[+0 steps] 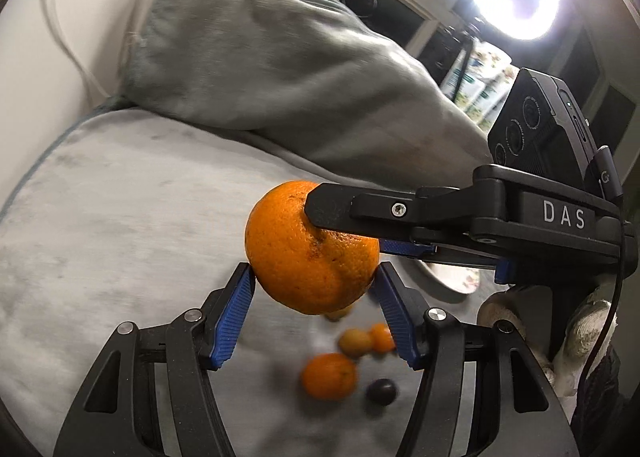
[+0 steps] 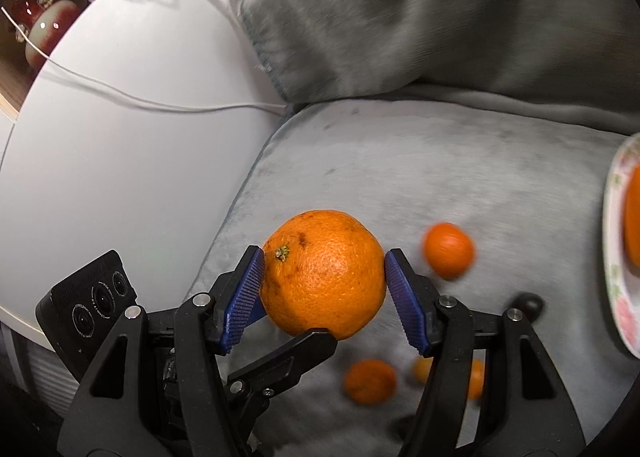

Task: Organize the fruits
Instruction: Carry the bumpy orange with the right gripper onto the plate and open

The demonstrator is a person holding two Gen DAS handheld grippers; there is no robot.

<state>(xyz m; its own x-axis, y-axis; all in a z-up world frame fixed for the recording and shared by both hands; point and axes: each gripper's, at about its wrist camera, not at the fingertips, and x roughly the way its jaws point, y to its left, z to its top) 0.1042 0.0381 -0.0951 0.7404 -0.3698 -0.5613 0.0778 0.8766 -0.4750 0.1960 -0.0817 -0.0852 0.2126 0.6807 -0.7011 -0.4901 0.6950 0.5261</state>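
1. Orange, pebbled rind: we log one large round orange held in the air above the seat, its green stem nub toward the left pad.
2. We see both tongs clamped on it: right gripper with ribbed blue pads on either side, left gripper likewise, its black finger crossing beneath in the right view.
3. Below, smaller fruits lie blurred on the cushion: round orange ones and one dark, smooth one.
4. We record a grey velvety seat cushion, a plump matching pillow behind, and a glossy floral plate at the right edge.
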